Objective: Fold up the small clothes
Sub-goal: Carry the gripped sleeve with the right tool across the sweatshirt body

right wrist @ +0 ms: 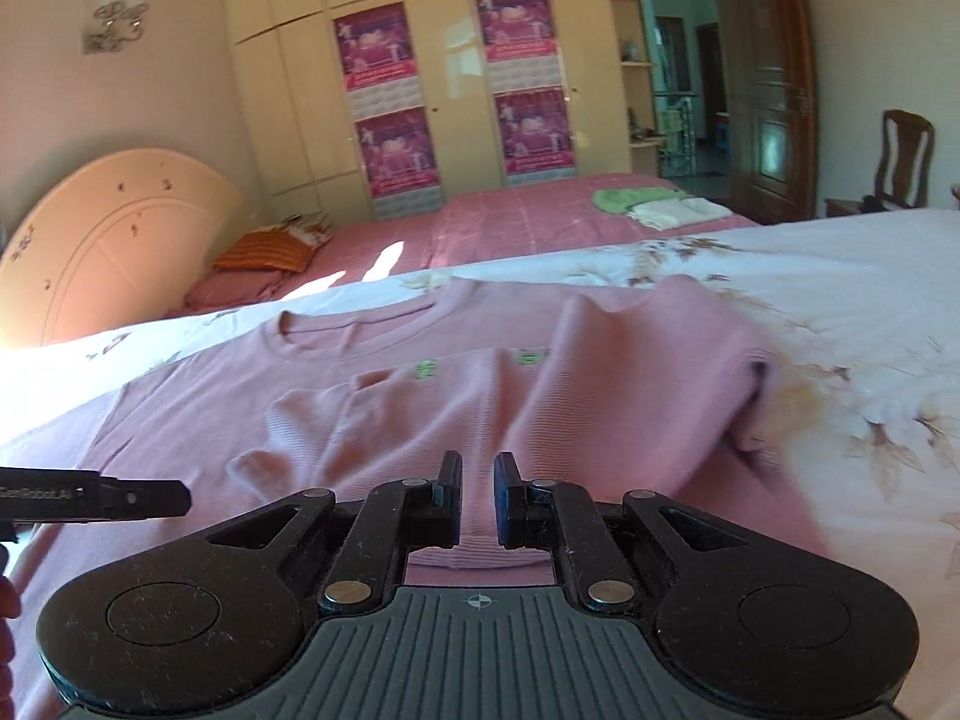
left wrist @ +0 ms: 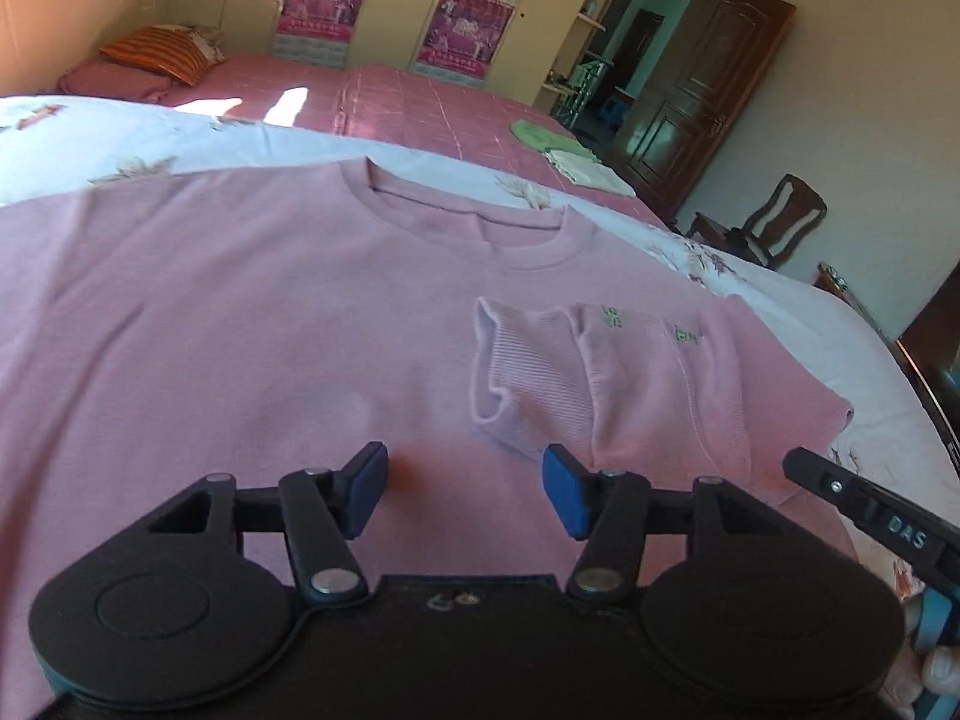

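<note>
The pink sweater (left wrist: 252,324) lies spread across the middle of the frame on the floral bedsheet (left wrist: 120,138), neckline toward the top, one sleeve (left wrist: 600,372) folded in over the chest right of center. My left gripper (left wrist: 465,495) hangs over the sweater's lower middle, its blue pads standing apart with only flat cloth below them. My right gripper (right wrist: 478,495), at bottom center of its own view, is nearly closed, and I cannot tell whether it pinches the cloth. Folded green and white clothes (right wrist: 654,204) rest on the pink bed (right wrist: 510,228) at upper right.
</note>
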Demonstrator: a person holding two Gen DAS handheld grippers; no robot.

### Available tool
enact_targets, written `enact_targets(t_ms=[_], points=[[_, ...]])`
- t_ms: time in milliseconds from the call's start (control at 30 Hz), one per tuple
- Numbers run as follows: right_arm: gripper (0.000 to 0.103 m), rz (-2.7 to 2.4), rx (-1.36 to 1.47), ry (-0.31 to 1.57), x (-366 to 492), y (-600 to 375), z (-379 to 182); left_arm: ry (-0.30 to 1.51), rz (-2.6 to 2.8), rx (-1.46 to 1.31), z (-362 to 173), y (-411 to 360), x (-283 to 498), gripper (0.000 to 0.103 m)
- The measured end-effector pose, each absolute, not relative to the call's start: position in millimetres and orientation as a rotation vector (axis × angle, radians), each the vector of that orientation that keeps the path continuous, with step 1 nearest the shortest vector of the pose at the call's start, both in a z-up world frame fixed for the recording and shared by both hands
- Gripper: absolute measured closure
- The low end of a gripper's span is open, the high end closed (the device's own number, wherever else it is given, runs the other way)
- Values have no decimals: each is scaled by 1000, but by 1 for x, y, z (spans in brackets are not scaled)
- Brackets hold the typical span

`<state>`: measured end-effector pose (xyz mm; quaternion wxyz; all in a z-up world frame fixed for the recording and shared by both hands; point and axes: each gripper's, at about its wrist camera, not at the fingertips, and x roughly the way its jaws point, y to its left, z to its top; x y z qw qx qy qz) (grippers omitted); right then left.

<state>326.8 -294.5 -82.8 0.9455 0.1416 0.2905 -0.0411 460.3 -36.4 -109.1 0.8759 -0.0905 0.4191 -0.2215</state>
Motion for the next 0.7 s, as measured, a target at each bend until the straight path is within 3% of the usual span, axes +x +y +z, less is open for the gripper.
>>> enact_targets(t_ms=[100,133,167,200,433,500,533,567,700], points=[[94,-148,344,591,311,-323,-81,864,-478,-170,-118,-63,479,49],[94,-167,367,592,307,-331,-81,868,-489,-169,-118,-69,485,56],[94,-189,392,595,304,-339,-81,873,-498,-174,-118,-73,490,81],[94,-210,416,597,302,-346,-81,870,-492,-167,-117,-75,493,97],[94,-238,645,582,283,-391,-89,560,-380,-130,-76,-36,455,97],[72,-244,684,590,287,-395,-90,612,-345,-97,-90,-30,458,97],[37,-247,696,578,288,-396,-88,646,-342,-113,-96,-26,462,97],[31,-237,702,561,288,-397,-87,655,-339,-122,-100,-23,463,96],[36,-166,751,540,294,-400,-81,648,-351,-123,-103,-18,462,95]])
